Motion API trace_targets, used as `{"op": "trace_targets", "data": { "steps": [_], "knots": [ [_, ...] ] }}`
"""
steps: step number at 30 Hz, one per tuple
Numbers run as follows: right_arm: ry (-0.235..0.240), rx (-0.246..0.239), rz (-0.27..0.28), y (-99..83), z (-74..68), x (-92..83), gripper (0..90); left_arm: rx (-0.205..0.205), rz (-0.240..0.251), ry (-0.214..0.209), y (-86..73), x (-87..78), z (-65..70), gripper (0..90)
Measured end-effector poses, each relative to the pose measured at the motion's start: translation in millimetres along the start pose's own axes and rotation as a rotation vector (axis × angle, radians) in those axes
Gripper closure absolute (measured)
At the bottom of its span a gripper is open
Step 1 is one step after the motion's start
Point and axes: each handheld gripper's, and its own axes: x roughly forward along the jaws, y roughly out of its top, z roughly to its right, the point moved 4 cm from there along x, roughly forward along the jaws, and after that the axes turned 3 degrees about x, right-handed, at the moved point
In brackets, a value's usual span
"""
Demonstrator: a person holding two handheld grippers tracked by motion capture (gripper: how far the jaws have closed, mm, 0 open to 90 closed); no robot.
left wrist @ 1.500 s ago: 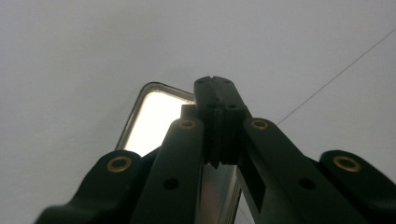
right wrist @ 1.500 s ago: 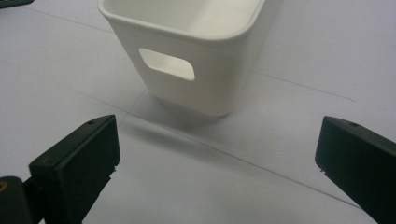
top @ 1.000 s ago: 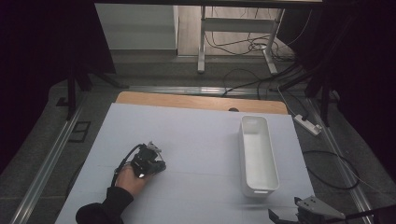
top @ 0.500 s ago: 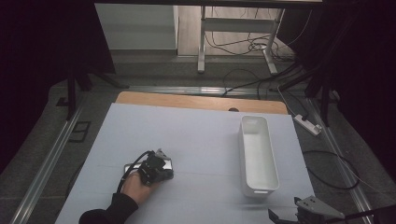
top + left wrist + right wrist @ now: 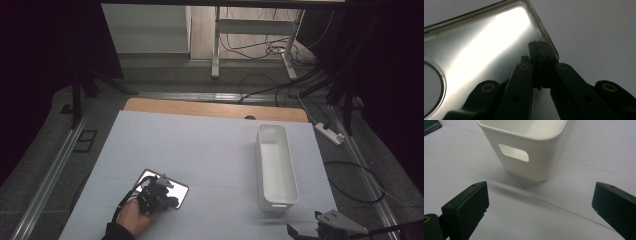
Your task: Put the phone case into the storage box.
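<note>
Phone (image 5: 165, 186) lies flat near the bench's (image 5: 210, 145) front left corner, shiny face up and catching glare, with the left gripper (image 5: 172, 201) clenched over its near right corner. In the left gripper view the black jaws meet tip to tip just above that corner of the phone (image 5: 486, 50); whether they touch it cannot be told. The right gripper (image 5: 300, 234) sits at the front right edge, jaws released and wide apart. Just beyond it stands a white bin (image 5: 276, 165), handle slot (image 5: 513, 152) facing the right gripper (image 5: 541, 202).
</note>
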Motion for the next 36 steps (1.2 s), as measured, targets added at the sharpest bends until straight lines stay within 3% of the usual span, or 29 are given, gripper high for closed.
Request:
{"op": "trace_targets", "data": {
  "steps": [7,19,25,28,36],
  "knots": [
    [-0.001,-0.001,-0.003,0.1,-0.2,0.5,1.0,-0.026,-0.009,0.022,-22.5,-12.9,-6.1,89.2],
    [-0.004,-0.004,-0.008,0.2,0.0,1.1,1.0,-0.040,-0.051,0.065,-43.9,-28.2,-17.7,89.3],
    [-0.004,-0.004,-0.011,0.2,-0.2,1.5,1.1,-0.103,-0.051,0.088,-59.1,-39.0,-34.1,89.3],
    [-0.004,-0.004,-0.012,0.2,-0.3,1.6,1.1,-0.130,-0.051,0.121,-64.7,-43.7,-43.6,89.2],
    [-0.003,-0.007,-0.017,0.4,-0.4,2.5,1.1,-0.168,-0.040,0.174,-69.6,-49.2,-64.1,89.2]
  ]
}}
